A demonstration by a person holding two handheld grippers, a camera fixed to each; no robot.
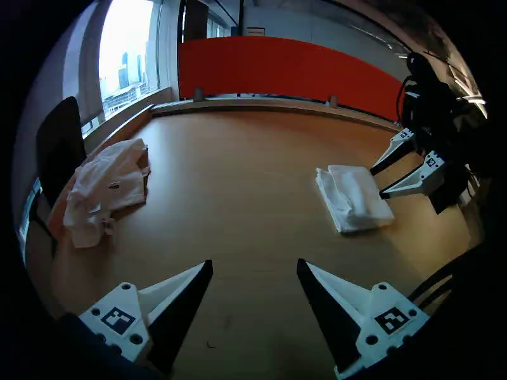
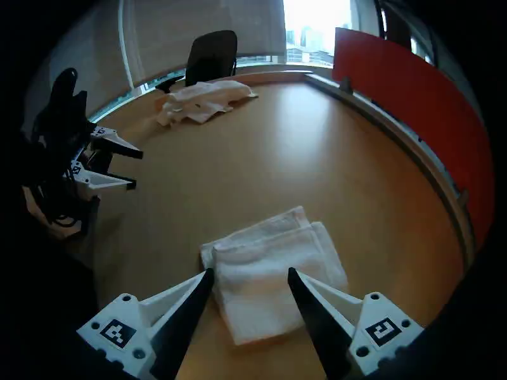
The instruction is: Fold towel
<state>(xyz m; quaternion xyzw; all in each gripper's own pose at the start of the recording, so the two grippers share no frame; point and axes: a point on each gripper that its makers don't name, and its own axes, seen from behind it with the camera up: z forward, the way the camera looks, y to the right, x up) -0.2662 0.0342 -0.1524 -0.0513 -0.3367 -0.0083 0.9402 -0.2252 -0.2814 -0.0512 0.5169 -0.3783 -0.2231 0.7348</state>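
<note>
A folded white towel (image 2: 272, 278) lies flat on the wooden table (image 2: 279, 158). In the right gripper view, my right gripper (image 2: 250, 271) is open, its two fingertips spread over the towel's near edge without pinching it. From the left gripper view, the same folded towel (image 1: 353, 196) sits at the right, with the right gripper (image 1: 378, 183) open just beside its far edge. My left gripper (image 1: 254, 263) is open above bare table (image 1: 253, 177), holding nothing. It appears in the right gripper view as the left gripper (image 2: 137, 170), far off to the left.
A loose heap of unfolded white towels (image 1: 104, 187) lies near the table's window edge, seen too as a heap (image 2: 203, 98) by a black chair (image 2: 212, 54). A red divider panel (image 1: 285, 66) runs along the table's far side.
</note>
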